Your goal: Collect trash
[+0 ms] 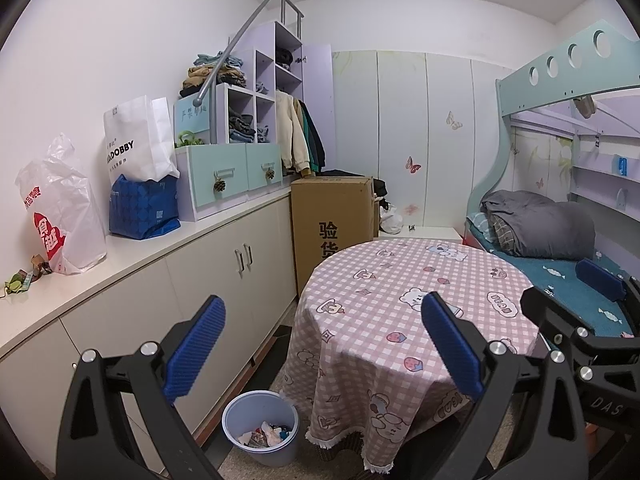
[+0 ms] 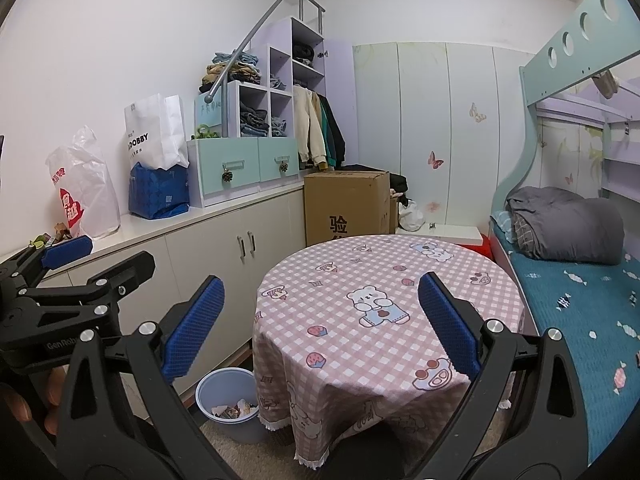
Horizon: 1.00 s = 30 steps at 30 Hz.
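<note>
Hovering above the near edge of a round table (image 1: 400,280), the left gripper (image 1: 324,344) has its blue pads spread wide and holds nothing between them. The right gripper (image 2: 320,320) is also opened wide and empty, and it hangs over the same table, which carries a pink checked cloth with bear pictures and has nothing lying on it.

The trash is in a pale blue bin (image 1: 261,428) on the floor, just beside the left side of the table and in front of the low white cabinet (image 1: 208,272). Crumpled papers and wrappers (image 1: 264,434) fill its bottom. In the left wrist view the bin lies below the left gripper, near its left finger, lower than the pads. In the right wrist view the same bin (image 2: 224,400) shows under the left finger of the right gripper, partly hidden by the cloth edge.

On the cabinet top, far left, small scraps (image 1: 24,278) lie beside a white plastic bag (image 1: 60,208). A bed with blue cover (image 2: 580,312) stands at the right side. A hand (image 2: 28,400) shows at the lower left of the right wrist view.
</note>
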{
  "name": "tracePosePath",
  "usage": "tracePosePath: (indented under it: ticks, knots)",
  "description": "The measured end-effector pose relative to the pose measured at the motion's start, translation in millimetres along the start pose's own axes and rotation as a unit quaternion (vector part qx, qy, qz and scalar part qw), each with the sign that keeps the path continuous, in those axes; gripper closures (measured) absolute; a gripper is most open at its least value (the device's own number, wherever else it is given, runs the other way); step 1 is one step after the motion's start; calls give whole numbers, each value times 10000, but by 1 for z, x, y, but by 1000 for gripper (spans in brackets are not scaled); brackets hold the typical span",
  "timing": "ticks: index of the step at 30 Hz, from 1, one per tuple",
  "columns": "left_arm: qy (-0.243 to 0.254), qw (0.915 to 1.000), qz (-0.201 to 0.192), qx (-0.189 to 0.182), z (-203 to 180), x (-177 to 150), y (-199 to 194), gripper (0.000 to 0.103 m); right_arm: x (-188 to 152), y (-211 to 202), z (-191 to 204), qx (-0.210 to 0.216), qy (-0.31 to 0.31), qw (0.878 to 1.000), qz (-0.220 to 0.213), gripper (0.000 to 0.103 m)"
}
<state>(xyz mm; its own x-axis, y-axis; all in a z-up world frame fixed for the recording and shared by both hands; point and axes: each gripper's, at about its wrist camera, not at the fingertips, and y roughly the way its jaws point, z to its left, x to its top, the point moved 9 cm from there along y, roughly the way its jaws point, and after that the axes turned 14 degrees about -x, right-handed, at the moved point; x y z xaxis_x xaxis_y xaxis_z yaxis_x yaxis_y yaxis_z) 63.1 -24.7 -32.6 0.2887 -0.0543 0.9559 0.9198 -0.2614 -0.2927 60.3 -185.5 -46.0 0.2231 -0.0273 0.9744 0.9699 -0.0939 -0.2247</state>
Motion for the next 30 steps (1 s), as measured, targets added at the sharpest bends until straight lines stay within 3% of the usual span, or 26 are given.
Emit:
tracePosePath:
  ticks: [30]
  knots:
    - [17, 9999, 104, 39, 9, -14, 3, 6, -9, 8, -1, 36, -11, 9999, 146, 7]
